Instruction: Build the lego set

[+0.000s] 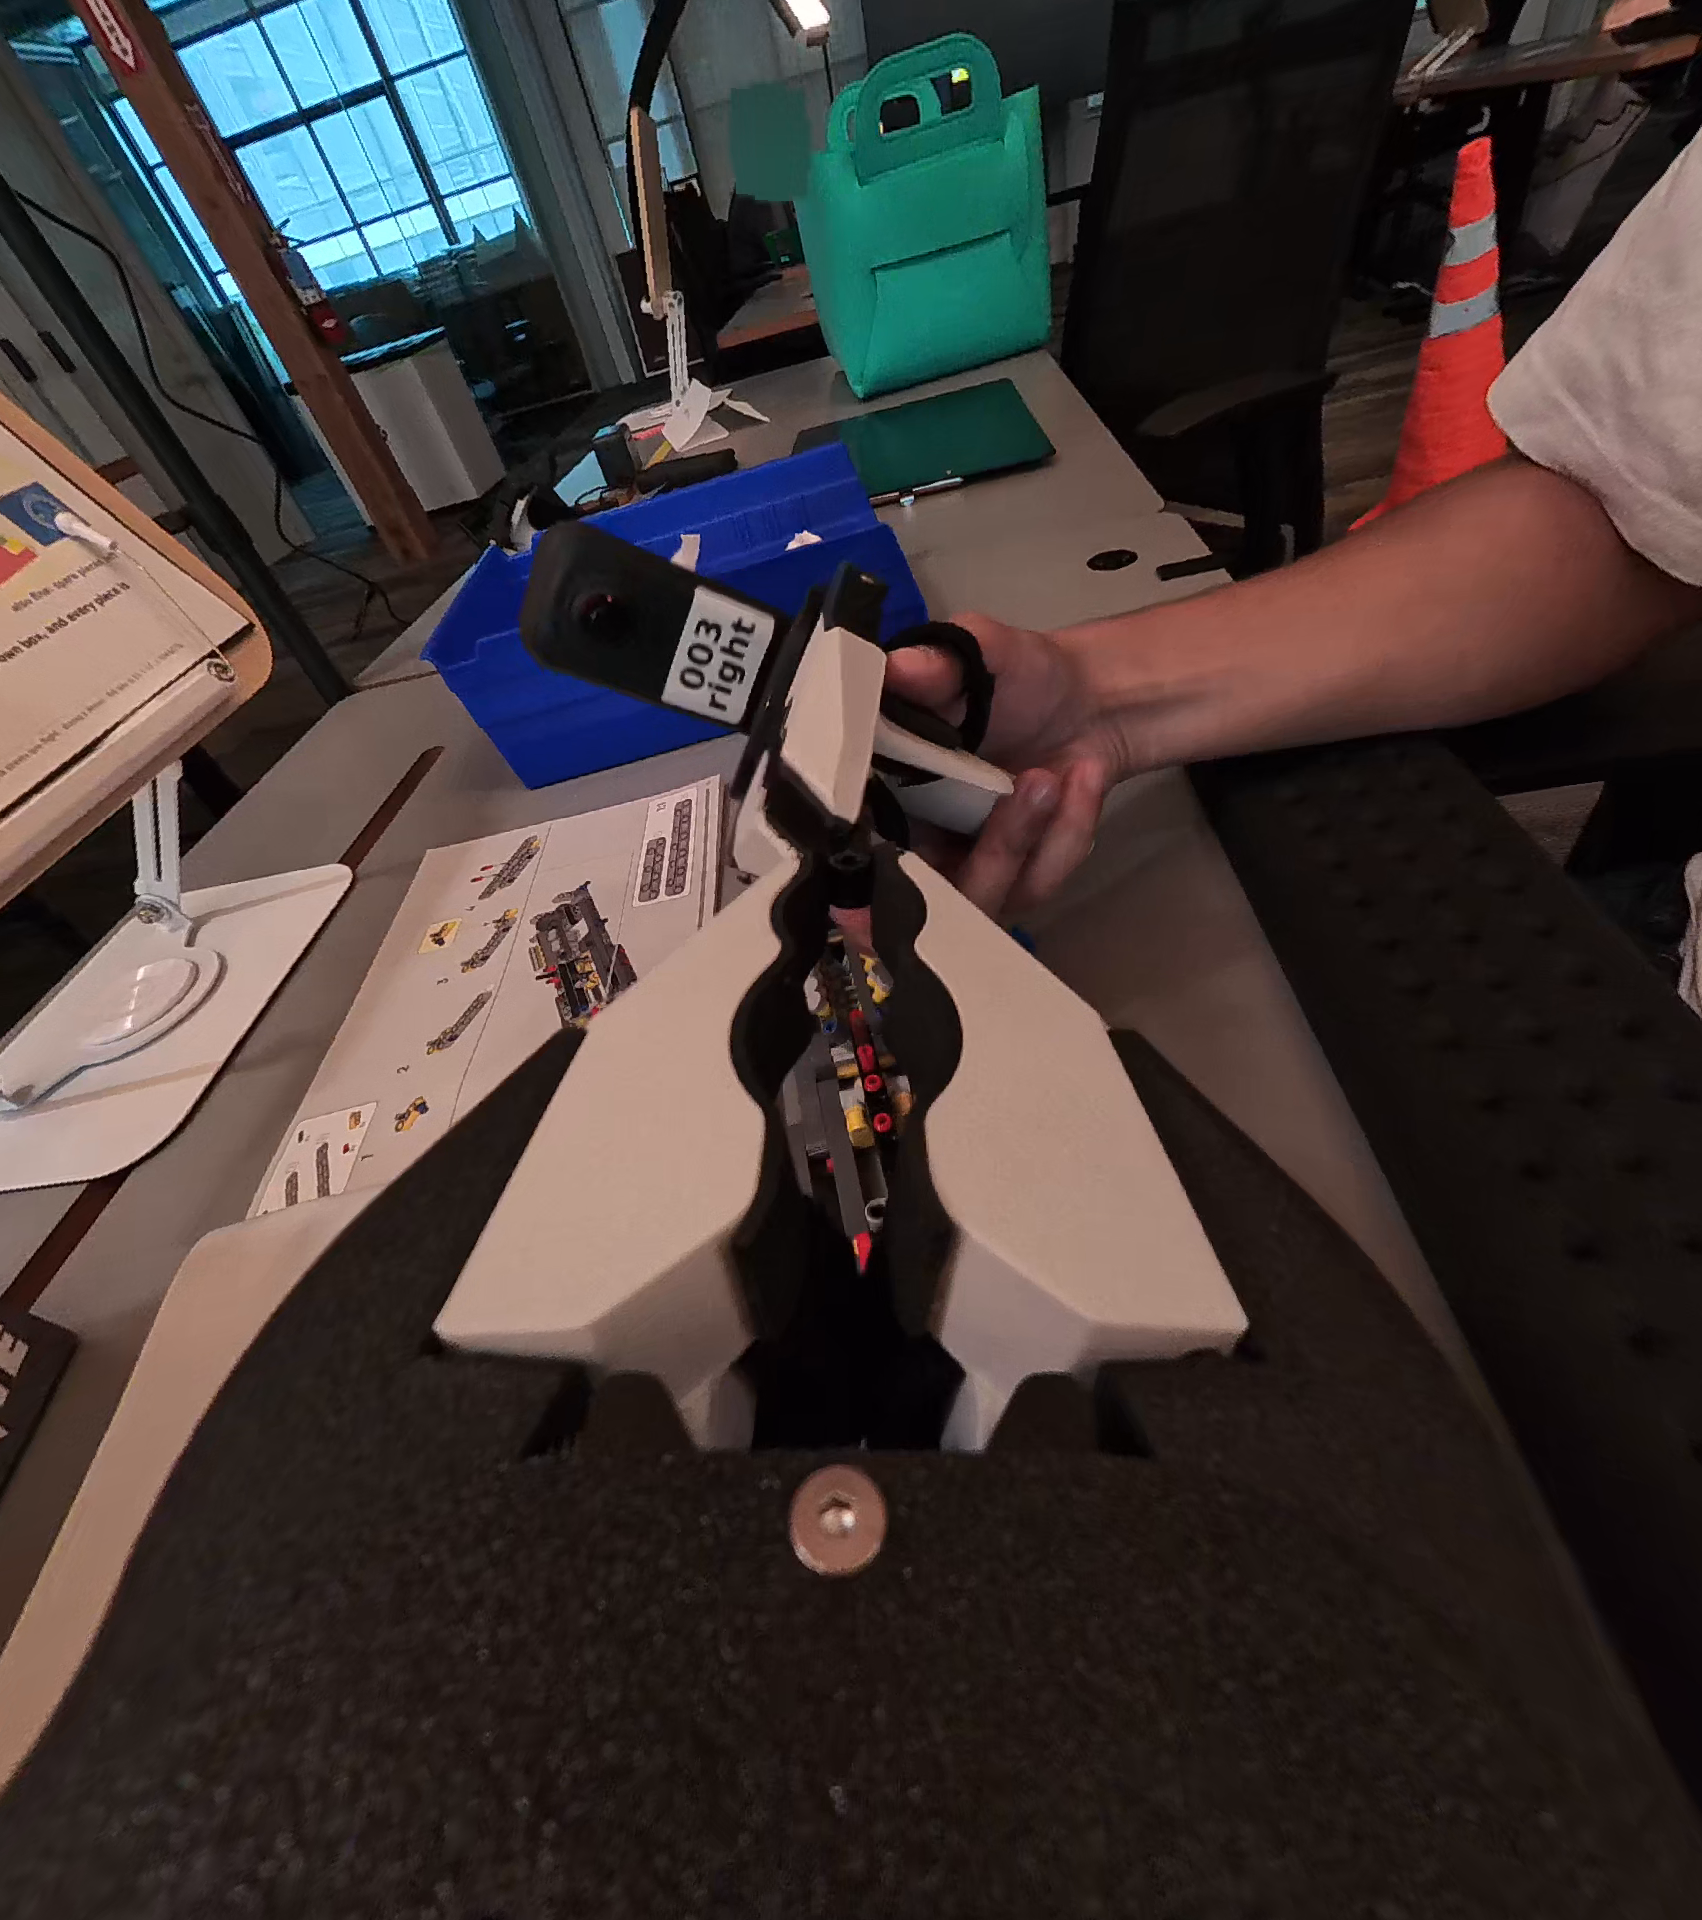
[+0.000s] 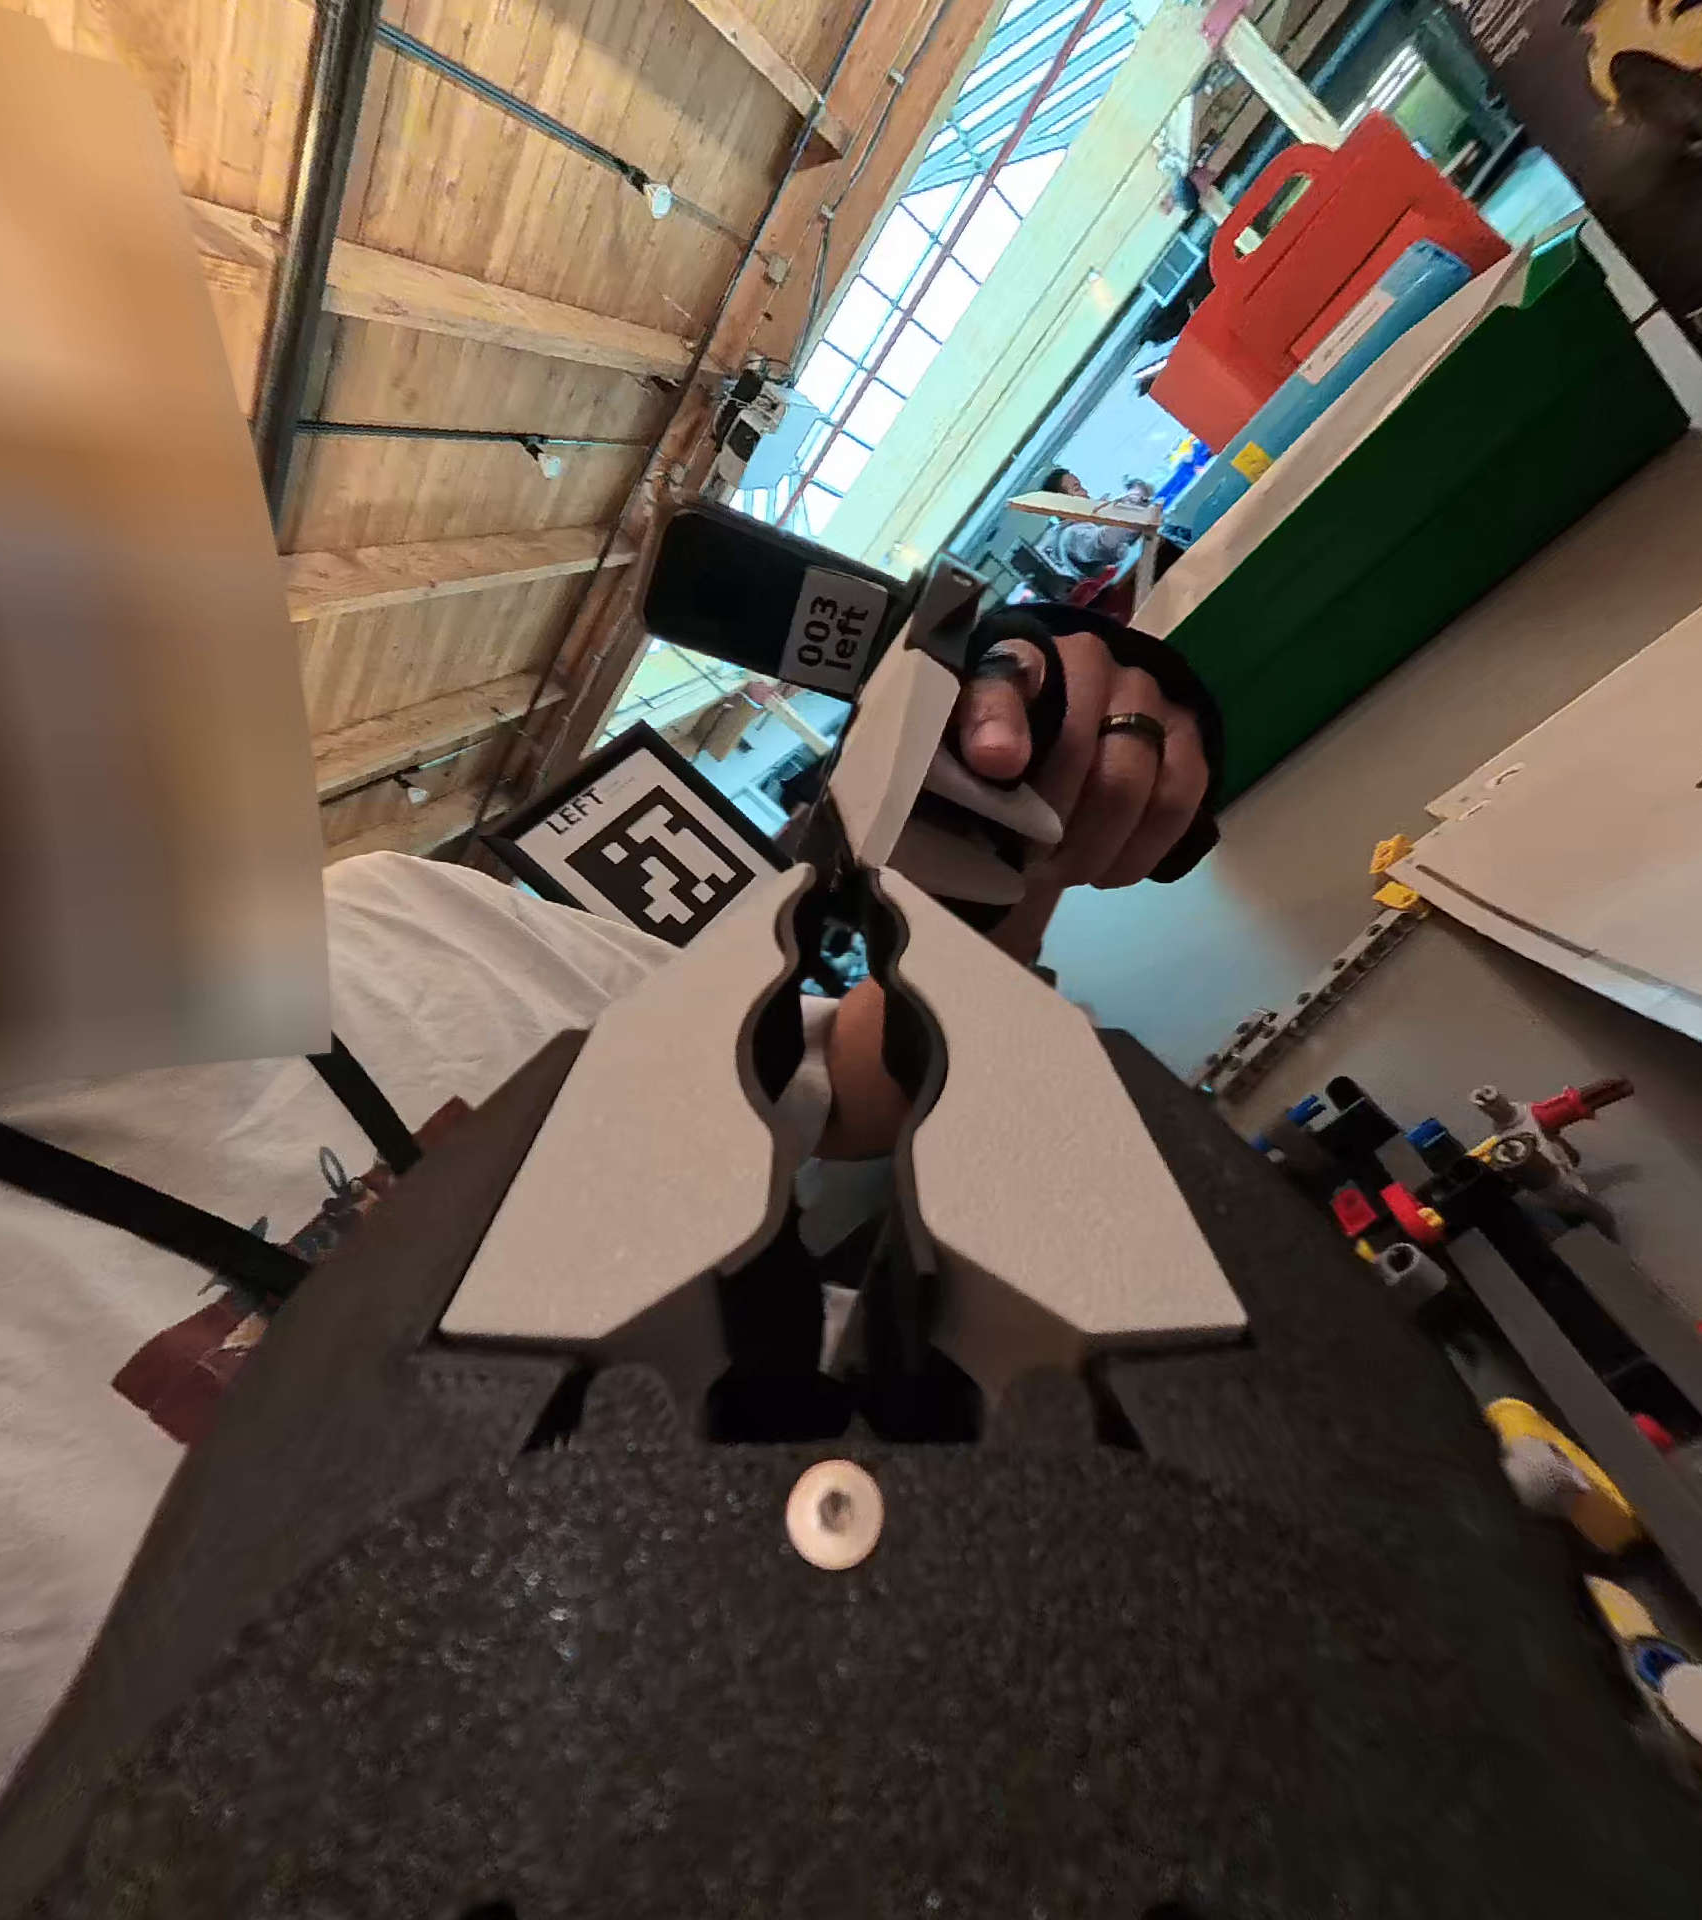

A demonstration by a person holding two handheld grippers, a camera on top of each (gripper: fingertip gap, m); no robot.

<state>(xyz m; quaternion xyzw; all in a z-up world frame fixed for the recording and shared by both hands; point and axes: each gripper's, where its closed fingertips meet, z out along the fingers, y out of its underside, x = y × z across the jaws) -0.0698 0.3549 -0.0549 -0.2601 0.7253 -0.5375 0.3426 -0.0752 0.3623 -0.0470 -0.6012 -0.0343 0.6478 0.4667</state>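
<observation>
The left gripper's fingers stand nearly closed, tips almost meeting, with nothing clearly pinched; the partly built lego model shows through their gap, lying on the desk beneath. The right gripper's fingers are likewise narrow, tips close to the other gripper's; what they hold, if anything, I cannot tell. An instruction booklet lies just left of the model, a blue bin behind it and a green bag farther back.
</observation>
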